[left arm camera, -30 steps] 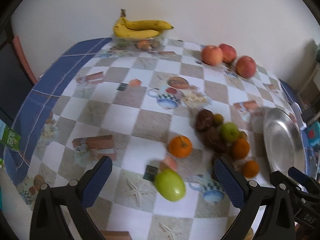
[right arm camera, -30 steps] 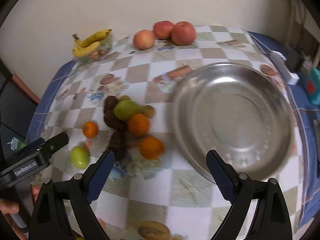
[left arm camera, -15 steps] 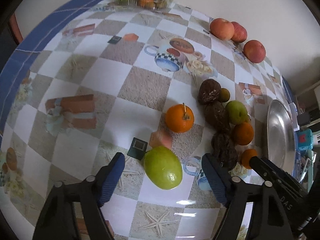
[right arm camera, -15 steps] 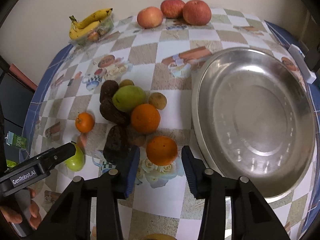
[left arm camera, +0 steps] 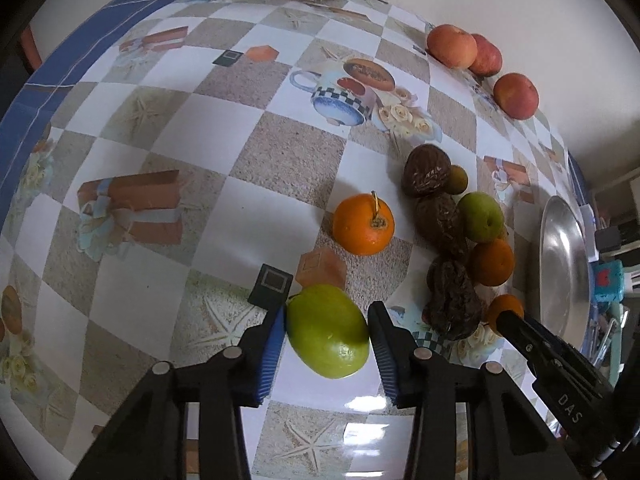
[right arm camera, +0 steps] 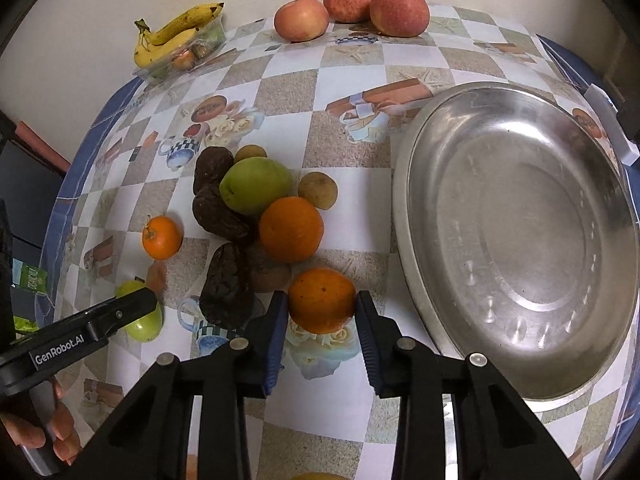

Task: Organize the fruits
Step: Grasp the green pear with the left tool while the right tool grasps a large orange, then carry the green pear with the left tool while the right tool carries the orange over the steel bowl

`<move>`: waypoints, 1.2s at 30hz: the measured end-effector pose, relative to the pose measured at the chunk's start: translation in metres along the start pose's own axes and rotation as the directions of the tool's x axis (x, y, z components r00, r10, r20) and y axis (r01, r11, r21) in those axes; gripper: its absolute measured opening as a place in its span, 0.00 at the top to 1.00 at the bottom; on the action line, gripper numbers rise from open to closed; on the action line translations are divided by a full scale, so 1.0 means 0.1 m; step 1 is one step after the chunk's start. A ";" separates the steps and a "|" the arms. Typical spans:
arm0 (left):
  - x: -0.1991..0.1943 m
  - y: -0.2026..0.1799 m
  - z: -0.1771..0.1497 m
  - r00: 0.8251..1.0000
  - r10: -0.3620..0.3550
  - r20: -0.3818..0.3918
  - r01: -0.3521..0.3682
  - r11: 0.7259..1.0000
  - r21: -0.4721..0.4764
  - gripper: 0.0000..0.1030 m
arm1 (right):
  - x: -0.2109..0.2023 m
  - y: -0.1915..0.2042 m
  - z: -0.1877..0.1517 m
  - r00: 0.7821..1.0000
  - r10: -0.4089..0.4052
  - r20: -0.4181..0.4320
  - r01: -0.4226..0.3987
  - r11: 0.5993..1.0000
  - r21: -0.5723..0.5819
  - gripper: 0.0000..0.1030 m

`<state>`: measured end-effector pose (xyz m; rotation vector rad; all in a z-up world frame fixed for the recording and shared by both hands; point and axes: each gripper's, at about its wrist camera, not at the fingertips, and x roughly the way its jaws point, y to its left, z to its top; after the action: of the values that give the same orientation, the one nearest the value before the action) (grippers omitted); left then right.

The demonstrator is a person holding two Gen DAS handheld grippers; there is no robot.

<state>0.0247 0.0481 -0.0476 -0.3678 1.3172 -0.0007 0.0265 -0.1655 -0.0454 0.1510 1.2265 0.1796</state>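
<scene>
My left gripper (left arm camera: 326,320) is shut on a green fruit (left arm camera: 328,330) that rests on the patterned tablecloth. My right gripper (right arm camera: 322,308) is shut on an orange (right arm camera: 322,300) that also rests on the cloth, just left of a big steel dish (right arm camera: 520,240). A heap of fruit lies ahead: another orange (right arm camera: 291,229), a green fruit (right arm camera: 256,186), several dark wrinkled fruits (right arm camera: 218,216), small brown fruits (right arm camera: 317,191). A small stemmed orange (left arm camera: 363,224) sits apart. The left gripper shows in the right wrist view (right arm camera: 132,308).
Three red apples (right arm camera: 352,8) sit at the table's far edge by the wall. A clear tray with bananas (right arm camera: 176,36) stands at the far left corner. A white remote (right arm camera: 610,124) and a teal box (left arm camera: 608,280) lie beyond the dish.
Both grippers moved forward and down and closed: the left onto the green fruit, the right onto the near orange.
</scene>
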 end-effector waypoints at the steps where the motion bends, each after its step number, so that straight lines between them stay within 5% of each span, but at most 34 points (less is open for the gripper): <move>1: -0.03 0.00 0.00 1.000 -0.003 0.011 0.003 1.000 -0.001 0.57 | -0.02 0.00 0.01 1.000 -0.001 0.007 0.001 1.000 0.002 0.66; 16: -0.48 -0.46 0.43 0.987 -0.078 0.143 0.069 0.995 0.068 0.57 | -0.42 -0.05 0.49 0.993 -0.045 0.106 0.036 0.996 0.087 0.66; 25: -0.35 -1.00 0.62 0.984 -0.118 0.137 0.094 0.982 0.167 0.57 | -0.37 -0.34 0.74 0.990 -0.074 0.118 0.056 0.987 0.148 0.66; 36: 0.01 -2.06 0.34 0.976 -0.215 0.014 0.192 0.894 0.405 0.57 | -0.63 -1.27 0.61 0.970 -0.218 0.111 0.169 0.925 0.341 0.65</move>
<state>0.0999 -0.1374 0.0132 -0.1493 1.1801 -0.4310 0.0706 -0.3038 0.0061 0.3266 1.1089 -0.2101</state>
